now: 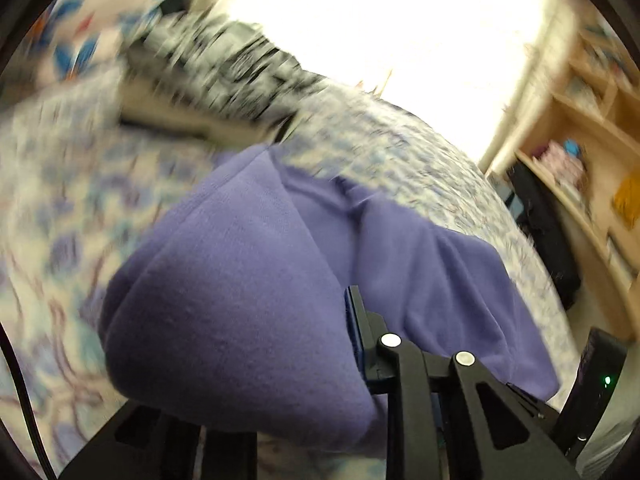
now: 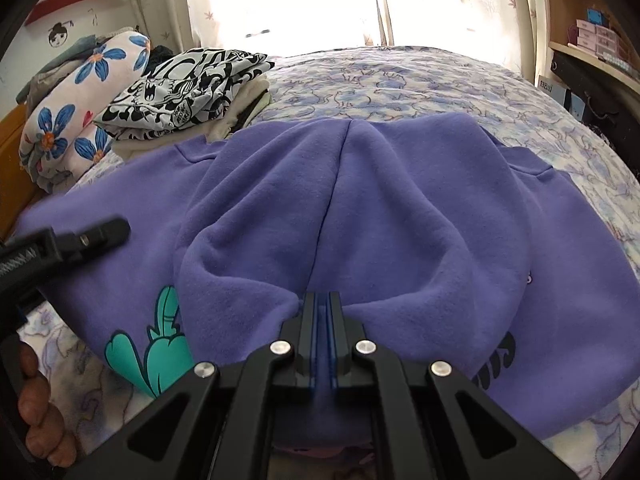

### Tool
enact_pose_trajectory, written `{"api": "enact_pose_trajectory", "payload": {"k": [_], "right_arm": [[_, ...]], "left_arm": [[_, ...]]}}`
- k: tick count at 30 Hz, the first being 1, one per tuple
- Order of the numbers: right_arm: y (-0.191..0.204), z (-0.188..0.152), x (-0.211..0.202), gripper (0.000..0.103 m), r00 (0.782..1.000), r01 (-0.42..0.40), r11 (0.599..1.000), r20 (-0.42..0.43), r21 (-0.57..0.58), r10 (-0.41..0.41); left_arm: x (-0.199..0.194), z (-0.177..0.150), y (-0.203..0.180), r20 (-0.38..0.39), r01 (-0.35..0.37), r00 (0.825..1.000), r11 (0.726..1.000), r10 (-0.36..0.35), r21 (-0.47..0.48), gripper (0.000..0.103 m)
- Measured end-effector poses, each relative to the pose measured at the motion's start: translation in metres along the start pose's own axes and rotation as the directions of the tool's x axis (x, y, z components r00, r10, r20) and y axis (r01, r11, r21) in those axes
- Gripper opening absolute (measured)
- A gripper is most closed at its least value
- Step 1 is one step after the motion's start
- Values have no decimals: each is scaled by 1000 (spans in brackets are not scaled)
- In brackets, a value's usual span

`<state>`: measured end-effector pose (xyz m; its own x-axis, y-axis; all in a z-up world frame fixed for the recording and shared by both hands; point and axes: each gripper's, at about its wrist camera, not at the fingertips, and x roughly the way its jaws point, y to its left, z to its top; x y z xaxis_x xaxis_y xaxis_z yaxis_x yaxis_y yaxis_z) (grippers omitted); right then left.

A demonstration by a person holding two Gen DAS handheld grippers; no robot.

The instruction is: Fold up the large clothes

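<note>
A purple hoodie point(image 2: 400, 220) lies spread on the bed, its hood point(image 2: 280, 208) lying flat over the body and a teal print point(image 2: 160, 344) showing at the near left. My right gripper point(image 2: 322, 304) is shut on the hood's near edge, and folds fan out from its pads. At the hoodie's left edge is my left gripper point(image 2: 108, 230). The left wrist view is blurred; there the left gripper point(image 1: 340, 308) is shut on a bunched fold of the hoodie point(image 1: 240, 280), which hides one finger.
A stack of folded clothes topped by a black-and-white print point(image 2: 188, 88) and a rolled flowered quilt point(image 2: 80, 96) sit at the back left of the flower-patterned bed point(image 2: 400, 80). Wooden shelves point(image 2: 592, 40) stand on the right. A person's hand point(image 2: 40, 400) shows at lower left.
</note>
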<state>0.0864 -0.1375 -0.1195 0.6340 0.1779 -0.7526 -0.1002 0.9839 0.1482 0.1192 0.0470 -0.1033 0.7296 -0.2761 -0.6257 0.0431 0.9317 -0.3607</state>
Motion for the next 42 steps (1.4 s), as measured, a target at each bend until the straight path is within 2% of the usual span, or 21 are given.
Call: {"api": "enact_pose_trajectory", "payload": {"k": [1, 3, 7, 9, 13, 16, 18, 21, 24, 27, 28, 30, 31, 32, 33, 35, 36, 38, 40, 42], "right_arm": [[-2, 0, 0, 4, 1000, -9, 1000, -1, 12, 9], [-8, 0, -1, 4, 999, -34, 999, -3, 41, 34], [-25, 0, -6, 4, 995, -97, 990, -16, 102, 99], [-38, -1, -15, 4, 989, -140, 979, -20, 146, 145], [-74, -13, -48, 4, 975, -215, 943, 10, 254, 220], [-105, -27, -80, 4, 986, -166, 939, 56, 300, 156], [-129, -38, -100, 4, 995, -90, 938, 73, 334, 70], [-174, -55, -127, 4, 994, 35, 904, 78, 427, -76], [-205, -68, -138, 4, 985, 112, 863, 59, 493, -161], [-225, -78, -141, 4, 980, 147, 824, 33, 547, -196], [-228, -79, -141, 4, 980, 148, 817, 30, 557, -198], [-231, -79, -141, 4, 980, 149, 812, 28, 564, -199], [-230, -78, -140, 4, 980, 147, 814, 32, 563, -199], [-230, -78, -142, 4, 980, 144, 816, 36, 561, -197], [-229, -76, -143, 4, 980, 139, 819, 41, 557, -195], [-228, -78, -148, 4, 980, 133, 822, 49, 553, -191], [-227, -76, -150, 4, 980, 129, 824, 54, 552, -189], [-226, -74, -151, 4, 981, 125, 826, 59, 550, -187], [-228, -71, -153, 4, 981, 124, 827, 60, 548, -186], [-229, -70, -155, 4, 981, 124, 827, 56, 549, -184]], "left_arm": [[-4, 4, -18, 24, -12, 1000, 998, 10, 67, 19], [-12, 13, -41, 53, -18, 999, 990, 10, 140, 18], [-22, 27, -95, 93, 14, 995, 963, -40, 268, 18], [-24, 28, -127, 103, 35, 992, 941, -73, 335, 18], [-23, 20, -192, 96, 84, 985, 878, -146, 471, 18], [-16, 14, -230, 54, 154, 976, 847, -210, 509, 18], [-2, 5, -260, 4, 211, 968, 824, -250, 526, 18], [24, -17, -291, -83, 276, 958, 799, -275, 534, 18], [54, -46, -318, -186, 323, 946, 767, -264, 554, 18], [89, -78, -332, -282, 341, 936, 731, -209, 591, 18], [95, -85, -334, -296, 337, 937, 718, -188, 610, 18], [94, -97, -341, -256, 293, 954, 679, -158, 673, 19], [91, -98, -343, -243, 286, 957, 665, -159, 690, 23], [87, -97, -344, -246, 295, 954, 657, -169, 694, 31], [85, -94, -344, -256, 309, 950, 656, -178, 689, 35], [80, -89, -342, -284, 344, 938, 656, -200, 672, 53], [77, -85, -340, -297, 364, 930, 658, -216, 659, 58], [69, -82, -341, -314, 392, 918, 660, -241, 640, 77], [59, -78, -338, -324, 415, 909, 660, -264, 627, 85], [50, -77, -335, -342, 442, 895, 658, -286, 610, 87]]}}
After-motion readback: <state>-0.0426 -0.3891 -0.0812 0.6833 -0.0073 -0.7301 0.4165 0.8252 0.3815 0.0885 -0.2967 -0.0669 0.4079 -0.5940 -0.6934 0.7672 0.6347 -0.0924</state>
